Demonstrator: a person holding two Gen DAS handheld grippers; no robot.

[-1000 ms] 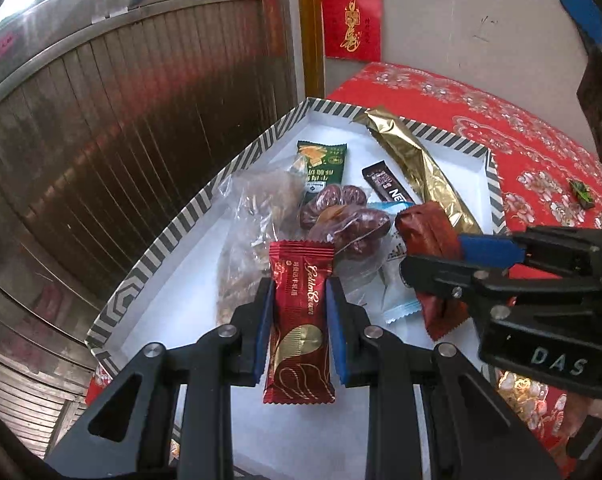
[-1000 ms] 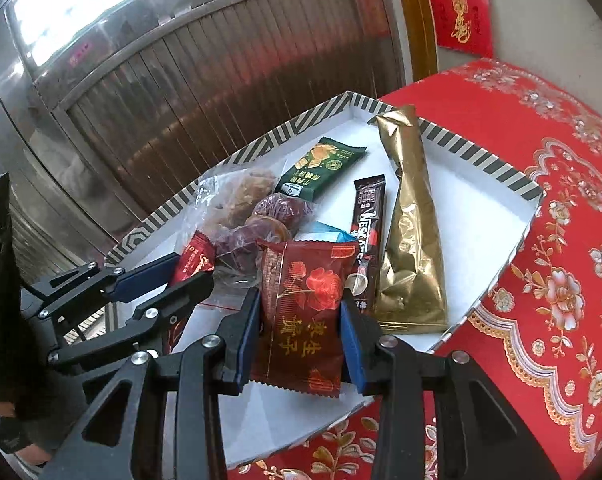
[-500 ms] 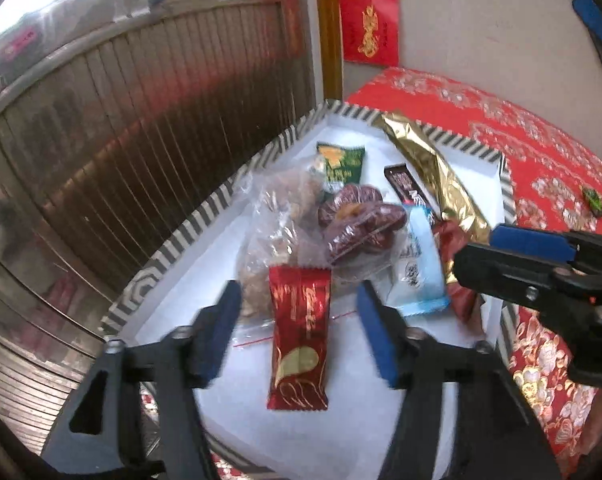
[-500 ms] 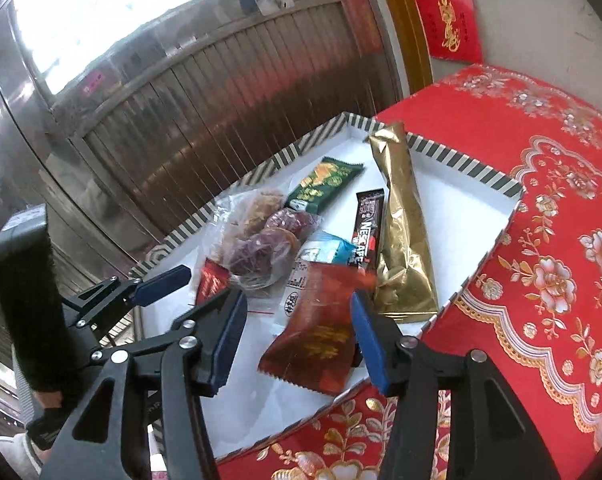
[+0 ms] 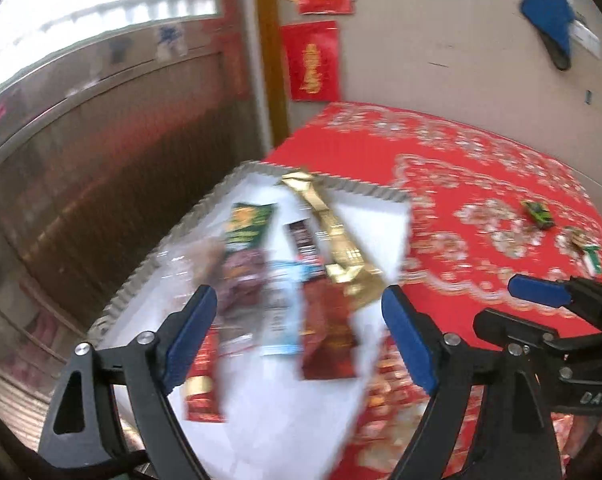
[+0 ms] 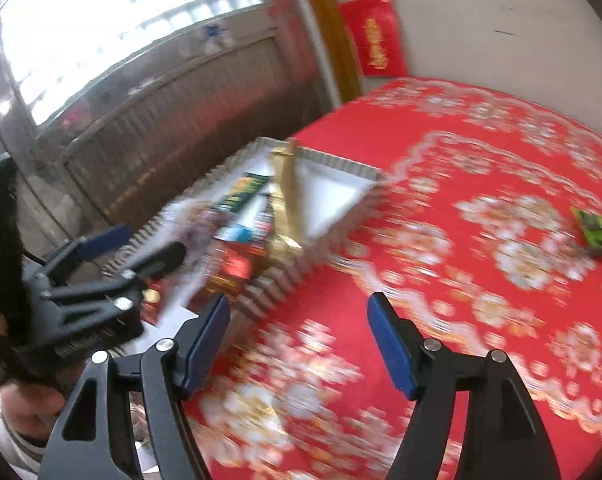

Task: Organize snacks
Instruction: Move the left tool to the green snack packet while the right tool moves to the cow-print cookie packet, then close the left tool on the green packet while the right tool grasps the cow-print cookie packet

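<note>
Glossy gold foil wrapper (image 5: 333,236); matt white card tray (image 5: 385,216); patterned red cloth on bench (image 6: 461,152).

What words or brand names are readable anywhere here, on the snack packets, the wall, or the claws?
"DAS": on the right claw's black body, seen from the left wrist view.
Red wall poster: gold characters, too blurred to read.
Green packet, dark bar, red packets: print smeared by motion blur, unreadable.
Nothing else is legible.

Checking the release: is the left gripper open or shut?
Open: the left gripper has just been opening, pads wide apart, clamping nothing.
</note>
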